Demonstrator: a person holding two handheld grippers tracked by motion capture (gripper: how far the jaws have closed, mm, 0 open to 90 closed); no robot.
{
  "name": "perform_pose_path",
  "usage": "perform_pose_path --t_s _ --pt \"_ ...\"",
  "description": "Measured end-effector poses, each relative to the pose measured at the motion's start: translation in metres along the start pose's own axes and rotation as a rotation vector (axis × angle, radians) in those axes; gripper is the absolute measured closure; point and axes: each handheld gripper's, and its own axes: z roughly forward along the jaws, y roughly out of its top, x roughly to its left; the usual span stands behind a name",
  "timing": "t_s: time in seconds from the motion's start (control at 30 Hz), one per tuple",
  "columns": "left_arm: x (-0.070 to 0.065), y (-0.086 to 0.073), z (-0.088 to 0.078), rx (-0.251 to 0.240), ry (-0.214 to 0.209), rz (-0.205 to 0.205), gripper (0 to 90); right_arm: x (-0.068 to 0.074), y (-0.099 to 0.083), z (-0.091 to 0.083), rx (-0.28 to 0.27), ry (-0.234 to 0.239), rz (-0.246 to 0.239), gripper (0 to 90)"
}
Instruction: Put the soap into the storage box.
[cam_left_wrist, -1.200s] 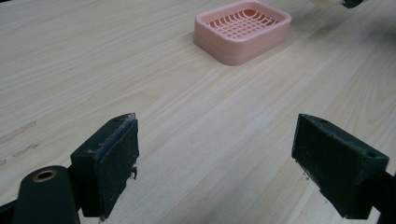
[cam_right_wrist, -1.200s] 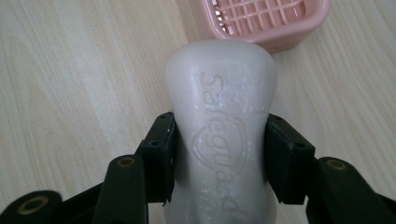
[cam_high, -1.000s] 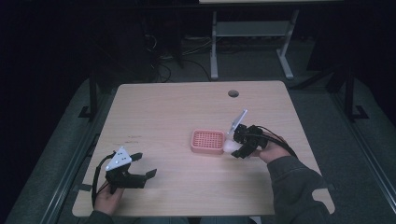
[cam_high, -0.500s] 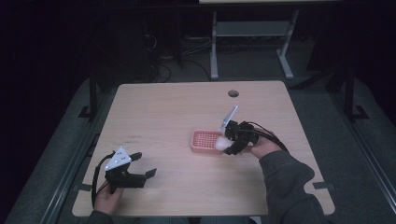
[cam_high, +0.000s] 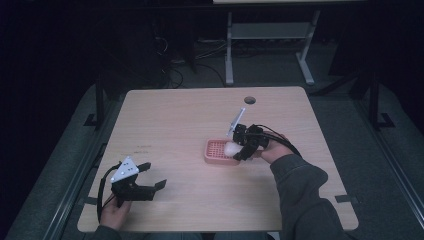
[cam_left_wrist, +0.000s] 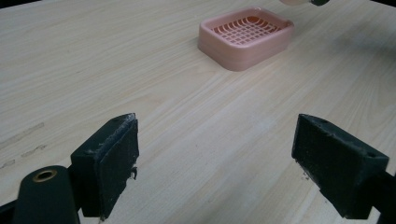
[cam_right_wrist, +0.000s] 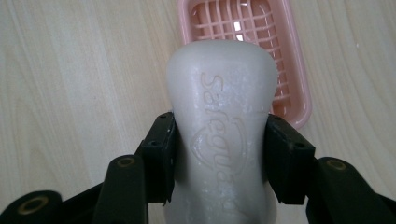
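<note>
While our left gripper (cam_high: 150, 186) waits near us with its jaws wide apart, our right gripper (cam_right_wrist: 219, 154) clamps the white soap bar (cam_right_wrist: 219, 126); its long axis points ahead to the pink soap dish (cam_right_wrist: 285, 60), just beyond and below.

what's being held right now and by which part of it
The right tool is shut on the white soap bar, its pads clamping the bar's two long sides near the lower end. The left tool is open, holding nothing.
</note>
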Motion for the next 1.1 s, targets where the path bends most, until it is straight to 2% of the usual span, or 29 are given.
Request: perform_pose_path --t_s 0.53,1.1 --pt "-0.001 0.000 0.001 -0.003 -0.005 -0.005 14.5 -0.005 0.021 0.007 -0.005 0.006 -0.038 48.8" --pt "-0.001 0.000 0.001 -0.007 -0.006 -0.001 14.4 -0.009 0.032 0.029 0.025 0.017 -0.045 48.8"
